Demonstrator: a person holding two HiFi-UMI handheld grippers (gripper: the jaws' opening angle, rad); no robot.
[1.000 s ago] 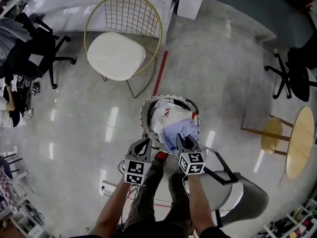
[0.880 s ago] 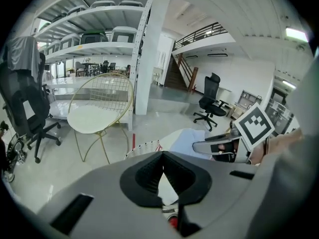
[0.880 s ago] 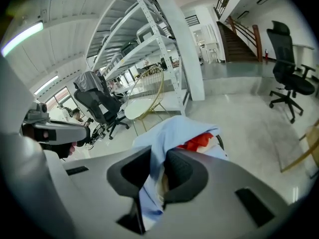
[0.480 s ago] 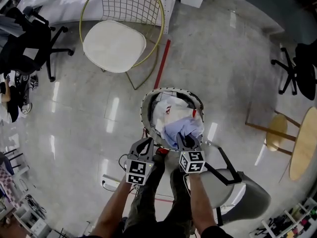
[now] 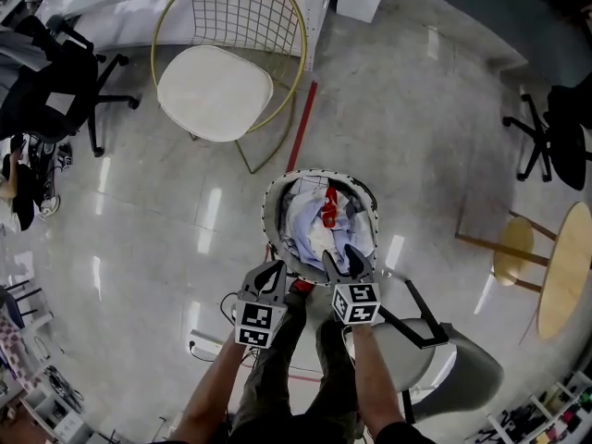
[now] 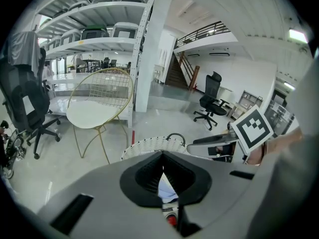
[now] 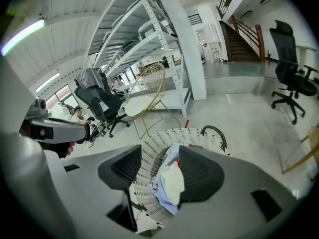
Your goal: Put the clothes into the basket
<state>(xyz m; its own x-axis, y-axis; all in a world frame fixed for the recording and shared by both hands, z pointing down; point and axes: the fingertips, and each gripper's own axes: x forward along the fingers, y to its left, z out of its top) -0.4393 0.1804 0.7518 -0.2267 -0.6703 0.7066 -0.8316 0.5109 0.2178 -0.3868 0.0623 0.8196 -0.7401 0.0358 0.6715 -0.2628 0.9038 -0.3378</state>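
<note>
Right gripper (image 5: pixel 339 260): jaws just opening, spread, nothing pinched, above clothes (image 5: pixel 305 234) in basket (image 5: pixel 266 215). Left gripper (image 6: pixel 162 172): jaws pressed together, empty.

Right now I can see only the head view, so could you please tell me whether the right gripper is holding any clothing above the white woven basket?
Observer: No. In the right gripper view the right gripper has its jaws apart. They have just been opening, and nothing is pinched between them. The pale blue and white clothes lie down inside the white woven basket.
Operator: Thank you. Is the left gripper carrying anything?
Observer: No. The left gripper view shows the left gripper with its jaws together and empty, and the basket just beyond them.
</note>
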